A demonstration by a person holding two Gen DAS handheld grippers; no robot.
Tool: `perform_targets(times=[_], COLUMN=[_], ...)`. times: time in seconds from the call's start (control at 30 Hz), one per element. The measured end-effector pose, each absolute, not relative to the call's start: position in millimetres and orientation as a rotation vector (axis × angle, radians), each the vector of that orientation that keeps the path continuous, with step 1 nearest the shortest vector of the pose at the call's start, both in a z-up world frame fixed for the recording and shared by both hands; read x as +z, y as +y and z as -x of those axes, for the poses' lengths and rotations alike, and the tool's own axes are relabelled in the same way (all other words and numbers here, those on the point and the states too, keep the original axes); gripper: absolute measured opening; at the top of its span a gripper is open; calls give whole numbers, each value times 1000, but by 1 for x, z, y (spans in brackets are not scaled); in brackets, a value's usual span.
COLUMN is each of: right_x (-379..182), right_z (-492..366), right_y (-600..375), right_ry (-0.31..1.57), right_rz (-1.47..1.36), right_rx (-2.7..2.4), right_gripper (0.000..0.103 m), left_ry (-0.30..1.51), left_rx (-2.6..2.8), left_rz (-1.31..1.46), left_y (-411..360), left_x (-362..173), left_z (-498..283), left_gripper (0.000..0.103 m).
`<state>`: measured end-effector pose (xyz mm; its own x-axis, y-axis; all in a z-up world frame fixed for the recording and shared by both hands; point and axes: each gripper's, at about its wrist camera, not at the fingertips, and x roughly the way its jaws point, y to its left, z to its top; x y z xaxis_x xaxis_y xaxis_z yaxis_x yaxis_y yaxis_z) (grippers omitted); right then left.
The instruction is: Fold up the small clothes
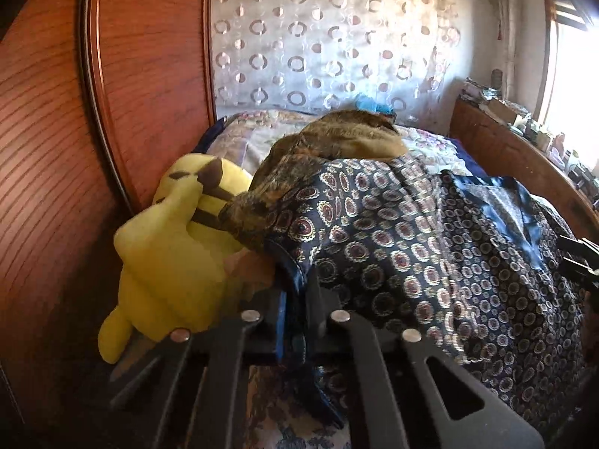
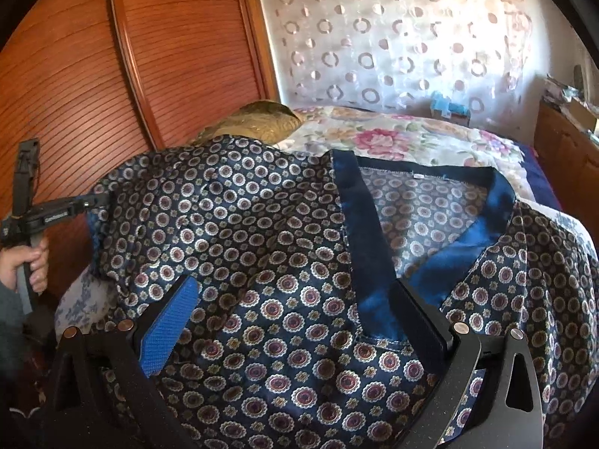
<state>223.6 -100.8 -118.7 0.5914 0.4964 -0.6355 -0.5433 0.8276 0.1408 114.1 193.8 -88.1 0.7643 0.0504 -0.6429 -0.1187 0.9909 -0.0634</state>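
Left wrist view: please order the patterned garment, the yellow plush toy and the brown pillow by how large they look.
1. Patterned garment, largest.
2. Yellow plush toy.
3. Brown pillow, smallest; it lies farther away and partly covered, so this is unsure.

Navy garment (image 2: 284, 247) with white-and-maroon medallion print, plain blue satin collar band (image 2: 464, 239). Yellow plush toy (image 1: 176, 262) with brown stripes. Floral bedspread (image 2: 404, 134). White curtain (image 1: 322, 37) with ring pattern. Blue textured tool pad (image 2: 168, 321).

My left hand-held gripper (image 1: 295, 310) is pinched closed, while my right hand-held gripper (image 2: 295, 321) gapes wide.
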Motion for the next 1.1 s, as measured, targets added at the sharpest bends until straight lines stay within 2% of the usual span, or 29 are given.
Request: perform_targets(times=[0.57,0.87,1.1], right_x=[-90,-63,-62], right_z=[-216,-199,-198], right_y=[-120,-144,-163], right_ry=[653,584,589], right_rz=[63,42,31], right_rx=[521,485,435], right_gripper=[103,103,103], left_ry=[578,618,695], left_rx=[-171,-312,-348], left_rz=[41,-5,-42], left_y=[105,41,12], left_x=[-16,-8,-18], left_z=[-129,-167,-188], left_gripper=[0,0,16])
